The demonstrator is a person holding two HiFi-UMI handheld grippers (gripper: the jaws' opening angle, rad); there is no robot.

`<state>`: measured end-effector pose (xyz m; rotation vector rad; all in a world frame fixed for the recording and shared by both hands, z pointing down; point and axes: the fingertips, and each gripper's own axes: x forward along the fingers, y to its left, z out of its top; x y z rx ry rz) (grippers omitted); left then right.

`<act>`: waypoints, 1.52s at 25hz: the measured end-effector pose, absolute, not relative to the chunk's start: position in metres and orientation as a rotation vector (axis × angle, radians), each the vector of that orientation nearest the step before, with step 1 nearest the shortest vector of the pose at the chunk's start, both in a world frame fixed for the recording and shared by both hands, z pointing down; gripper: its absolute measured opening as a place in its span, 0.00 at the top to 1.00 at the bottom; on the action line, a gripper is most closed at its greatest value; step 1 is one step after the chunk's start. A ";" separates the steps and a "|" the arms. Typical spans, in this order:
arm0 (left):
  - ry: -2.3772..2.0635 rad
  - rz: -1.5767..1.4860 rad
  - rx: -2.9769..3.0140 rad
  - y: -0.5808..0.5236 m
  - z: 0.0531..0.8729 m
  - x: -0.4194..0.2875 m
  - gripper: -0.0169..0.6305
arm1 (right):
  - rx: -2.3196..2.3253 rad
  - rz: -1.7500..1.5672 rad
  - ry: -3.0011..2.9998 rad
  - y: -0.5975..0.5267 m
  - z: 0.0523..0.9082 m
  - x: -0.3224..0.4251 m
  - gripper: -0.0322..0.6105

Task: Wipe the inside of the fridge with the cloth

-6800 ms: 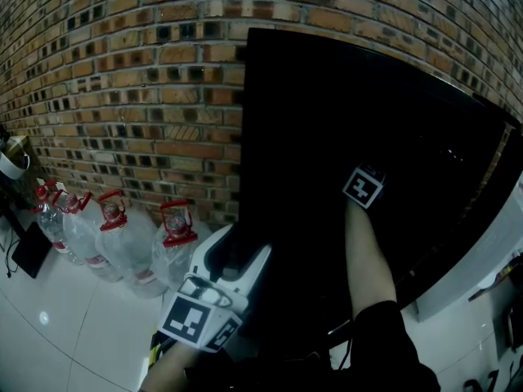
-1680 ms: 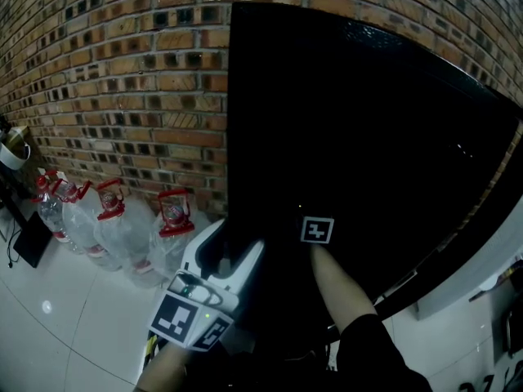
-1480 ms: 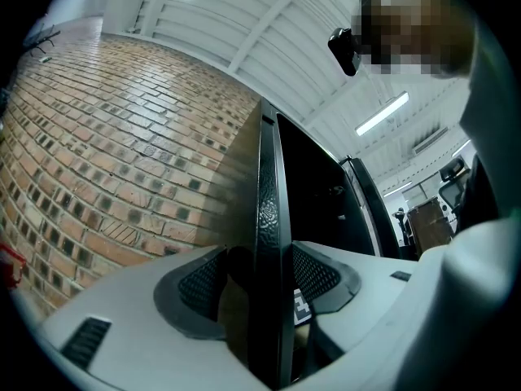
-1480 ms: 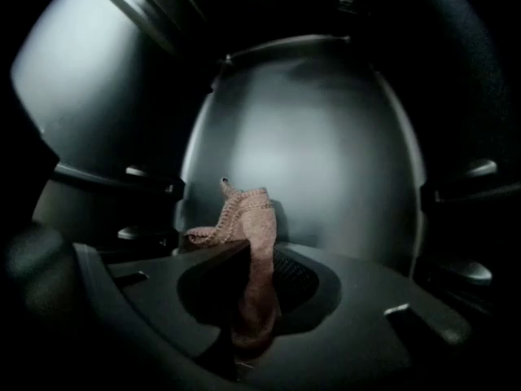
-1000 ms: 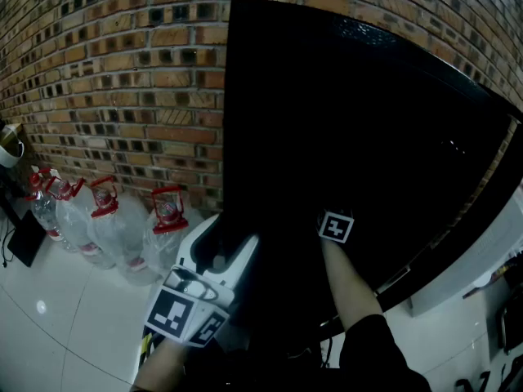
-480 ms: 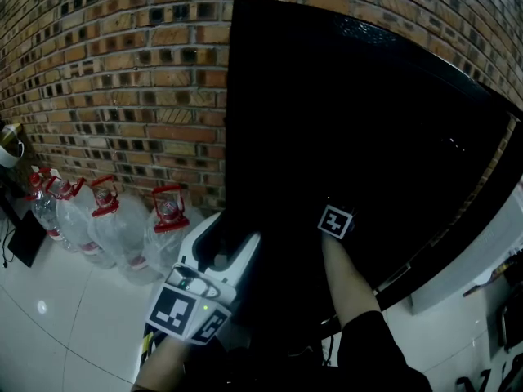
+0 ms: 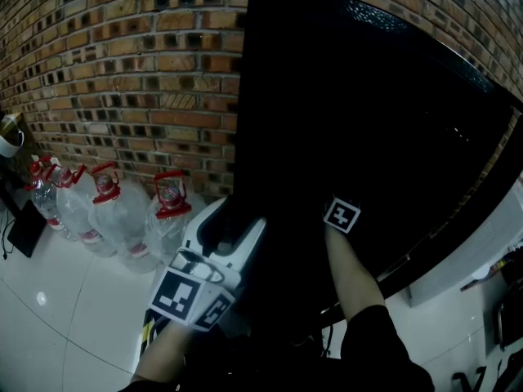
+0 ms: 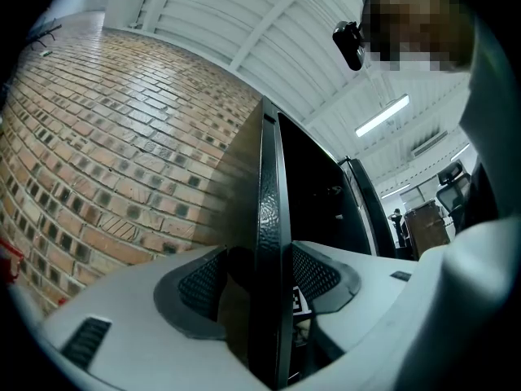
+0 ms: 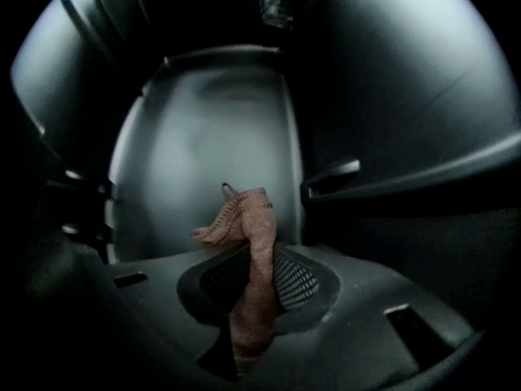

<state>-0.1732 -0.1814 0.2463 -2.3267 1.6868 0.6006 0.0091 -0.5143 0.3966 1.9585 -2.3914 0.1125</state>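
Two grips: left gripper (image 8: 262,287) on door (image 8: 269,182), right gripper (image 9: 251,282) on cloth (image 9: 246,221)

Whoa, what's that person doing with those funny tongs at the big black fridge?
A person is cleaning the fridge, with tongs in each hand. The left tongs are clamped on the edge of the black fridge door, holding it open. The right tongs are reaching into the dark inside and pinching a reddish cloth in front of the pale back wall. I can't tell if the cloth is touching the wall right now.
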 end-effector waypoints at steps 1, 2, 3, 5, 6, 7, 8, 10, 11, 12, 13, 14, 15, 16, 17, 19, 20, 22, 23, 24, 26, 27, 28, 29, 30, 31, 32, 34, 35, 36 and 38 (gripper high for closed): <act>1.691 0.605 -2.325 -0.181 0.247 -0.174 0.59 | 1.917 0.117 -2.443 -0.507 0.394 0.004 0.83; 1.698 0.611 -2.323 -0.181 0.247 -0.175 0.59 | 1.870 0.116 -2.491 -0.499 0.392 -0.002 0.83; 1.706 0.616 -2.320 -0.180 0.246 -0.176 0.59 | 1.824 0.113 -2.532 -0.491 0.390 -0.006 0.83; 1.721 0.622 -2.320 -0.179 0.246 -0.177 0.59 | 1.742 0.111 -2.599 -0.474 0.386 -0.011 0.83; 1.726 0.619 -2.322 -0.179 0.247 -0.177 0.59 | 1.703 0.110 -2.635 -0.464 0.382 -0.012 0.83; 1.729 0.611 -2.324 -0.178 0.248 -0.176 0.60 | 1.655 0.111 -2.678 -0.453 0.377 -0.014 0.83; 1.731 0.598 -2.327 -0.176 0.249 -0.174 0.60 | 1.598 0.116 -2.723 -0.440 0.371 -0.017 0.83; 1.727 0.569 -2.337 -0.171 0.252 -0.171 0.59 | 1.469 0.132 -2.811 -0.412 0.359 -0.021 0.83; 1.721 0.559 -2.343 -0.167 0.253 -0.169 0.59 | 1.400 0.137 -2.856 -0.397 0.353 -0.022 0.83; 1.713 0.554 -2.349 -0.162 0.254 -0.168 0.58 | 1.328 0.138 -2.902 -0.381 0.346 -0.022 0.83; 1.705 0.552 -2.354 -0.158 0.255 -0.166 0.58 | 1.251 0.135 -2.951 -0.366 0.338 -0.022 0.83; 1.697 0.555 -2.359 -0.153 0.256 -0.164 0.58 | 1.167 0.131 -3.005 -0.349 0.330 -0.022 0.83; 1.691 0.558 -2.362 -0.149 0.258 -0.162 0.56 | 1.074 0.128 -3.062 -0.332 0.322 -0.021 0.83; 1.690 0.558 -2.359 -0.145 0.259 -0.160 0.53 | 0.977 0.126 -3.119 -0.315 0.314 -0.021 0.83; 1.693 0.550 -2.345 -0.140 0.261 -0.158 0.52 | 0.879 0.122 -3.170 -0.299 0.307 -0.020 0.83; 1.690 0.509 -2.284 -0.128 0.261 -0.149 0.52 | 0.720 0.112 -3.246 -0.267 0.294 -0.015 0.83; 1.669 0.487 -2.249 -0.121 0.261 -0.141 0.52 | 0.670 0.105 -3.272 -0.253 0.290 -0.010 0.83; 1.575 0.431 -2.234 -0.109 0.261 -0.114 0.52 | 0.607 0.087 -3.291 -0.230 0.285 0.000 0.83; 1.511 0.397 -2.277 -0.106 0.264 -0.097 0.52 | 0.581 0.072 -3.286 -0.220 0.285 0.005 0.83; 1.441 0.377 -2.354 -0.106 0.268 -0.080 0.52 | 0.560 0.053 -3.277 -0.212 0.285 0.010 0.83; 1.278 0.400 -2.560 -0.111 0.274 -0.048 0.52 | 0.522 0.025 -3.263 -0.194 0.287 0.019 0.83; 1.185 0.432 -2.665 -0.113 0.275 -0.034 0.52 | 0.501 0.025 -3.258 -0.185 0.288 0.024 0.83; 1.096 0.460 -2.756 -0.115 0.278 -0.021 0.52 | 0.479 0.033 -3.252 -0.176 0.290 0.029 0.83; 1.020 0.475 -2.826 -0.117 0.281 -0.009 0.47 | 0.461 0.044 -3.244 -0.168 0.293 0.034 0.83; 0.955 0.476 -2.877 -0.119 0.284 0.001 0.45 | 0.446 0.056 -3.234 -0.161 0.295 0.038 0.83; 0.895 0.465 -2.913 -0.120 0.288 0.012 0.44 | 0.430 0.065 -3.226 -0.155 0.297 0.041 0.83; 0.834 0.445 -2.940 -0.118 0.291 0.022 0.41 | 0.411 0.074 -3.218 -0.149 0.299 0.043 0.83; 0.713 0.398 -2.972 -0.109 0.298 0.042 0.41 | 0.368 0.084 -3.208 -0.135 0.304 0.047 0.83; 0.665 0.380 -2.979 -0.105 0.300 0.050 0.41 | 0.346 0.086 -3.204 -0.129 0.306 0.048 0.83; 0.633 0.369 -2.982 -0.101 0.302 0.056 0.42 | 0.329 0.084 -3.200 -0.123 0.308 0.049 0.83; 0.597 0.354 -2.989 -0.096 0.307 0.062 0.53 | 0.319 0.078 -3.189 -0.116 0.313 0.052 0.83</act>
